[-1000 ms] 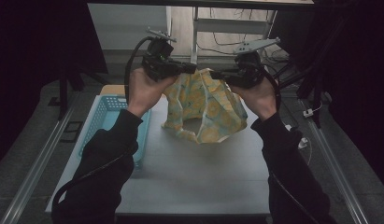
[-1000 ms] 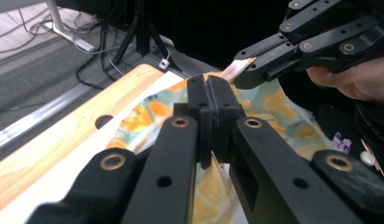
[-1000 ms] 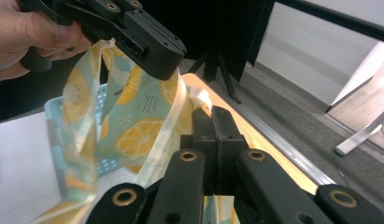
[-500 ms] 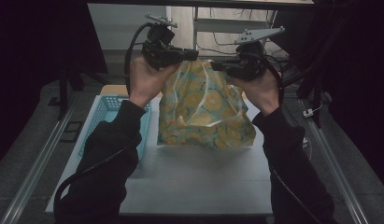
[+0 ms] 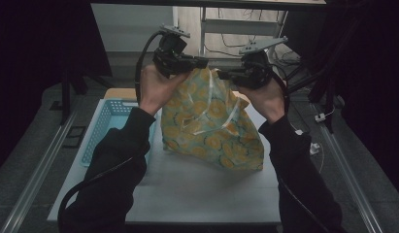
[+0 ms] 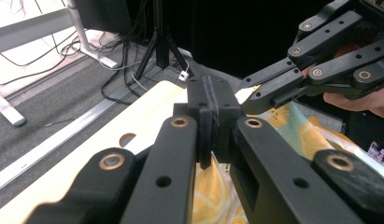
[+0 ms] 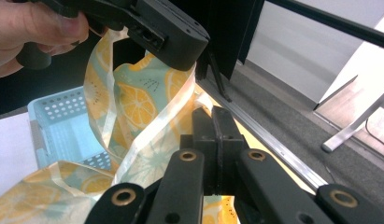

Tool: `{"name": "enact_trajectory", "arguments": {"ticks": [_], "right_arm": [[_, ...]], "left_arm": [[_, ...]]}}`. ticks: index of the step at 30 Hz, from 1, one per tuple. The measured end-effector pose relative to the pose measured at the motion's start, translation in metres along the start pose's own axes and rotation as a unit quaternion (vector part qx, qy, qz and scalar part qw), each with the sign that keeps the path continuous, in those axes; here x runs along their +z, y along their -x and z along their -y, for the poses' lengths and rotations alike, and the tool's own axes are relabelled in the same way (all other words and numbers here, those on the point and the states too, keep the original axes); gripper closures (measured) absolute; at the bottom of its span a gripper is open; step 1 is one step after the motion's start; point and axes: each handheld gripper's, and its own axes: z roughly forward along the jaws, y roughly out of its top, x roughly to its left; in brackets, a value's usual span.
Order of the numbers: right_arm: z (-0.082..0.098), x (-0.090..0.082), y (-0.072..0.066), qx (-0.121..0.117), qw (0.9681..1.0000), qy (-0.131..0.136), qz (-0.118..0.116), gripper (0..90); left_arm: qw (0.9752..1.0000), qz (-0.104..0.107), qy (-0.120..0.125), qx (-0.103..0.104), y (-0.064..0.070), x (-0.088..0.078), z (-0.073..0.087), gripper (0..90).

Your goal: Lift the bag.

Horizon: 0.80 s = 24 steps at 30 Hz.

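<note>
A person's 2 dark-sleeved forearms lift a citrus-print bag off the white tabletop (image 5: pixel 197 179) by its top edge.

Nearest, the bottom of the thin teal plastic bag printed with orange slices (image 5: pixel 211 128) rests on or just above the table; I cannot tell which. It hangs between both hands and rises to the grippers. To its left, a light blue perforated plastic basket (image 5: pixel 107 128) sits on the table, partly hidden by the left sleeve. Higher and farther, the left gripper (image 6: pixel 209 100) has its 2 jaws pressed together on the bag's upper left edge, and the right gripper (image 7: pixel 213 123) is likewise clamped on the upper right edge, near the bag's pale handle strip (image 7: pixel 147 140). Beyond the table are grey floor, metal legs and loose cables (image 6: pixel 119 51).
</note>
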Motion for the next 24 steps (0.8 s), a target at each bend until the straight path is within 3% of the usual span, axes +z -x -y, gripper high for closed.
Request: {"name": "enact_trajectory", "arguments": {"ticks": [14, 21, 24], "right_arm": [[0.04, 0.031, 0.011, 0.033, 0.9989, -0.032, -0.007, 89.5], [0.05, 0.035, 0.015, 0.046, 0.9985, -0.028, -0.008, 83.7], [0.052, 0.032, 0.016, 0.055, 0.9983, -0.02, -0.006, 79.0]], "left_arm": [[0.9985, -0.001, -0.054, -0.008, -0.012, 0.04, 0.03, 87.6], [0.9977, 0.006, -0.065, -0.017, -0.018, 0.051, 0.042, 87.0], [0.9974, 0.008, -0.07, -0.016, -0.019, 0.052, 0.047, 81.9]]}}
